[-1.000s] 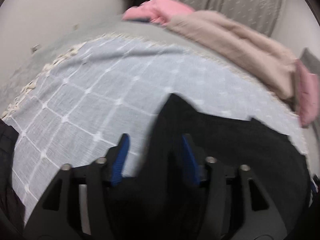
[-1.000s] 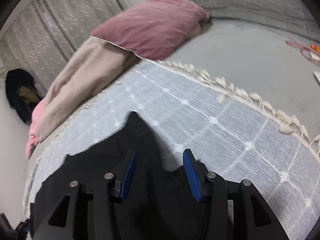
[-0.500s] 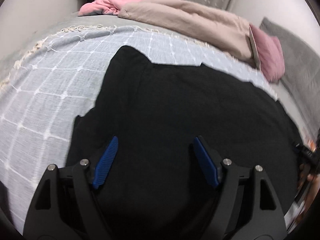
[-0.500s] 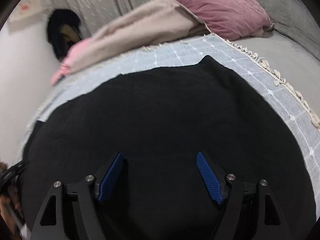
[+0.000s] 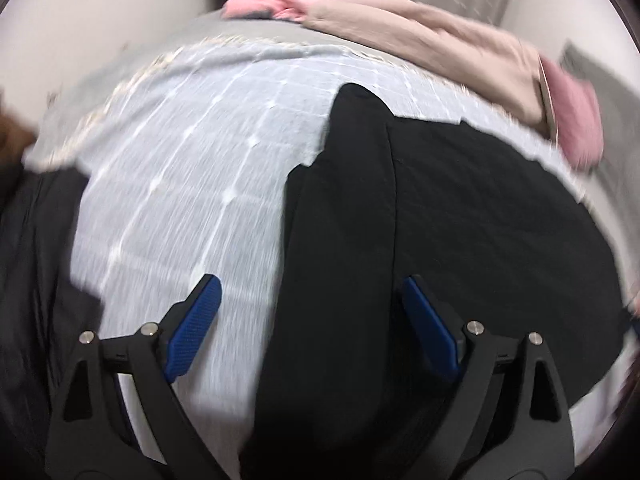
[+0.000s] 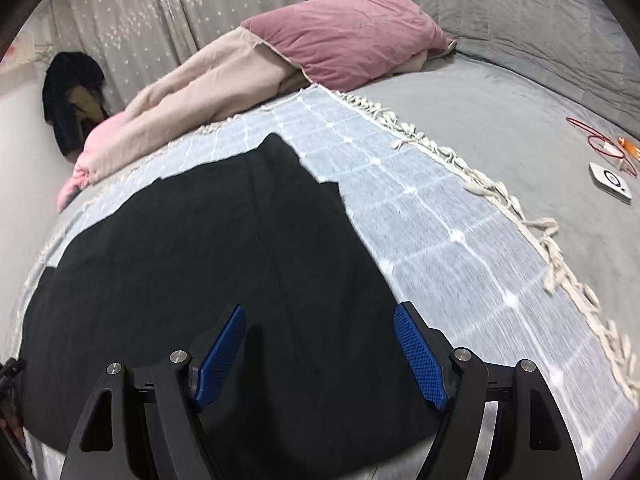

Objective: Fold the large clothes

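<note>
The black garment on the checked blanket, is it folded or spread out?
Partly folded: the black garment lies flat on the checked blanket, with one side strip turned over it, its straight edge running lengthwise. What garment it is, cannot tell.

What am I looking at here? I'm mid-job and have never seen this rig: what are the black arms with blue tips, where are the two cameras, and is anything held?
There is no robot. A person holds one hand-held gripper in each hand, and a fisheye camera on each looks forward along its two fingers.

The left wrist view shows the left hand-held gripper; the right wrist view shows the right hand-held gripper. The blue parts are finger pads.

Both point at a black garment lying flat on a pale checked blanket over a grey bed. Behind lie a beige cover and a pink pillow.

Both stand open over the cloth; nothing is held.
</note>
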`<state>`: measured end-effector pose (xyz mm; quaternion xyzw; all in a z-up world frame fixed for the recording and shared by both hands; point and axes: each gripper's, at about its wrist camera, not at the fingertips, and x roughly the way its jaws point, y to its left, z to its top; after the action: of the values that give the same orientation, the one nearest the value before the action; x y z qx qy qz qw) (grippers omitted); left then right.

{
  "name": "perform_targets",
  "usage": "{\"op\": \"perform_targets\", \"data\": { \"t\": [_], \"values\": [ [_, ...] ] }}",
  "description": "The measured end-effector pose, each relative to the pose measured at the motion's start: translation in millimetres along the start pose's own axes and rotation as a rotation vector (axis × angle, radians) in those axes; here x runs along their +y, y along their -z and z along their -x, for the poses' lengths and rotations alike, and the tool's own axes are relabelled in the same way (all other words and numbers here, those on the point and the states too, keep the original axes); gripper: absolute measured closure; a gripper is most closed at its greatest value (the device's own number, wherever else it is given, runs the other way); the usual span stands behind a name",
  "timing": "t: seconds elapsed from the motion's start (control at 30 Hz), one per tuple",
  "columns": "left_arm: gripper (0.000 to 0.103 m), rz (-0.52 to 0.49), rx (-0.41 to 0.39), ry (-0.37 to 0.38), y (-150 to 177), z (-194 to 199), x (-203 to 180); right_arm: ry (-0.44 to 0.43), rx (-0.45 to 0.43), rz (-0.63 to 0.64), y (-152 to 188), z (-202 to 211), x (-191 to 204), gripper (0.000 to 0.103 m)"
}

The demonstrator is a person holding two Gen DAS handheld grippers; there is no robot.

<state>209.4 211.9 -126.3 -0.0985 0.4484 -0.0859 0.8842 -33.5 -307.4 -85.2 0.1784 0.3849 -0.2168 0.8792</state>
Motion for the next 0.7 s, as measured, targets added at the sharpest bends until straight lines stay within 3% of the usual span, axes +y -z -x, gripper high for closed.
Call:
{"op": "perform_targets", "data": {
  "t": [0.17, 0.37, 0.53, 0.7],
  "values": [
    [0.011, 0.100, 0.014, 0.115, 9, 40, -2, 0.021, 0.038, 0.031, 9, 23, 25, 0.025],
    [0.010, 0.032, 0.040, 0.110, 35, 66, -13, -0.030, 0.003, 0.113, 13, 44, 61, 0.024],
    [0.010, 0.213, 0.173, 0.229, 54, 54, 12, -0.072, 0.010, 0.159, 19, 47, 90, 0.024],
    [0.010, 0.359, 0.257, 0.315, 76, 42, 21, -0.095, 0.036, 0.196, 23, 35, 117, 0.024]
  ]
}}
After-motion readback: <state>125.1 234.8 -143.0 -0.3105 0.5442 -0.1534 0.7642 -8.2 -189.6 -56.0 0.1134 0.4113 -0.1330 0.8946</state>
